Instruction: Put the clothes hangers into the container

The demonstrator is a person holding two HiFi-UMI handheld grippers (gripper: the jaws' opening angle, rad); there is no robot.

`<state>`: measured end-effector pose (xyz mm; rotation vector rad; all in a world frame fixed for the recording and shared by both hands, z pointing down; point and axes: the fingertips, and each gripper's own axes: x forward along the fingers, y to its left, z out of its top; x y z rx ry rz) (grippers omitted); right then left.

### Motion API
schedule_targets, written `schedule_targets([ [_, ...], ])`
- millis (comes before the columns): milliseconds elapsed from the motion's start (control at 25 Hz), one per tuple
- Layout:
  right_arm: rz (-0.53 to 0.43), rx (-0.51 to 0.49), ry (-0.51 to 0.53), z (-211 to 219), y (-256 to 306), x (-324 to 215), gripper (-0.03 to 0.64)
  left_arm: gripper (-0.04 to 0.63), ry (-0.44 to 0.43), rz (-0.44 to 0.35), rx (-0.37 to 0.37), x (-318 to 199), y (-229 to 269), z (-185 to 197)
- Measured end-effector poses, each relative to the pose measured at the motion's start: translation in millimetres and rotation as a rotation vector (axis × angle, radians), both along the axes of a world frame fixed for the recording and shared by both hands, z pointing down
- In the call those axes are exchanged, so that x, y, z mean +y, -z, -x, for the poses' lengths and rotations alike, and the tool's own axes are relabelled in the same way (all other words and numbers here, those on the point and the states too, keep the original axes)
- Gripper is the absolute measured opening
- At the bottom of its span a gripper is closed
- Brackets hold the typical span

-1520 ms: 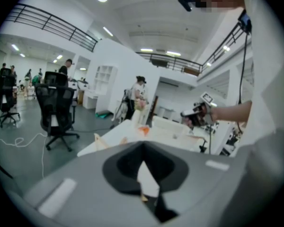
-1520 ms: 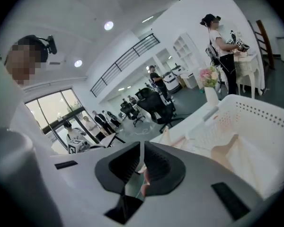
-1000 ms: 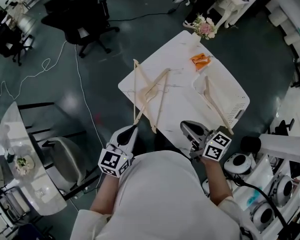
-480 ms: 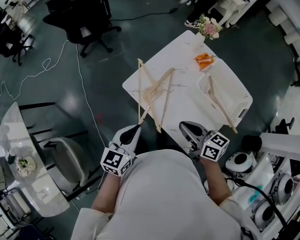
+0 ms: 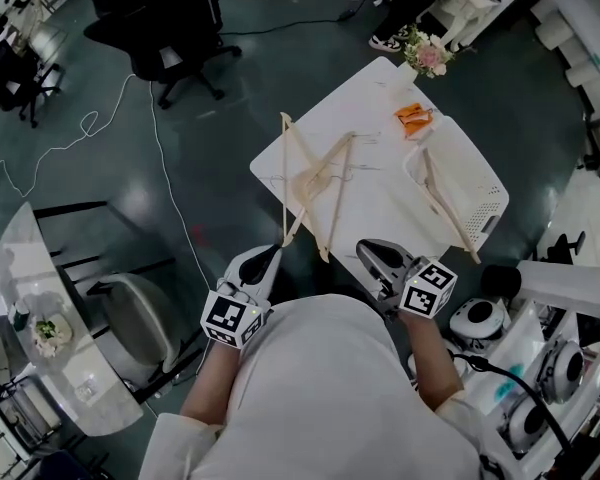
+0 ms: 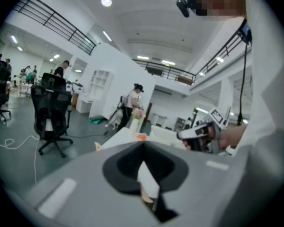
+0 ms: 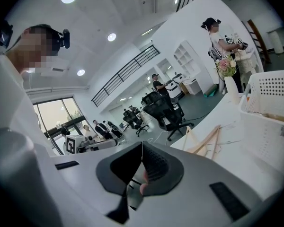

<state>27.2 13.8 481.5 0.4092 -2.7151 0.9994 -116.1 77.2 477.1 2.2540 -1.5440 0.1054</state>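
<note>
Approach step: my left gripper (image 5: 272, 255) and right gripper (image 5: 367, 250) both clenched, empty, low centre of frame. Next: open, grab hangers (image 5: 315, 178) on tabletop (image 5: 380, 208), drop in container (image 5: 488, 208), right of frame.

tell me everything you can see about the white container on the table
The container is a white, plastic-looking rectangular basket with rounded corners and rows of small holes in its walls. It stands upright, open-topped, on the right end of the white table, an orange item beside its far corner. One wooden hanger lies slantwise in it, one end poking past the near rim.
</note>
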Motion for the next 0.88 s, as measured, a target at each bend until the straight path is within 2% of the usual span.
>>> schedule_targets([
  [280,0.022,0.131,-0.013,25.0,-39.7,-3.2,0.005,0.0,-0.021,0.038,0.005,11.2,-22.2,26.4],
  [480,0.035,0.265,0.04,49.6,-93.0,-10.1,0.009,0.0,-0.038,0.068,-0.006,17.5,-45.1,42.0],
  [560,0.048,0.323,0.065,58.8,-117.1,-16.0,0.022,0.0,-0.02,0.086,-0.007,19.8,-52.2,48.9],
  [640,0.049,0.393,0.089,66.6,-145.0,-24.9,0.062,0.0,0.011,0.104,-0.005,21.3,-58.4,57.2],
  [880,0.036,0.616,0.15,81.0,-237.3,-50.9,0.096,0.0,0.116,0.159,0.003,28.7,-71.7,76.1],
])
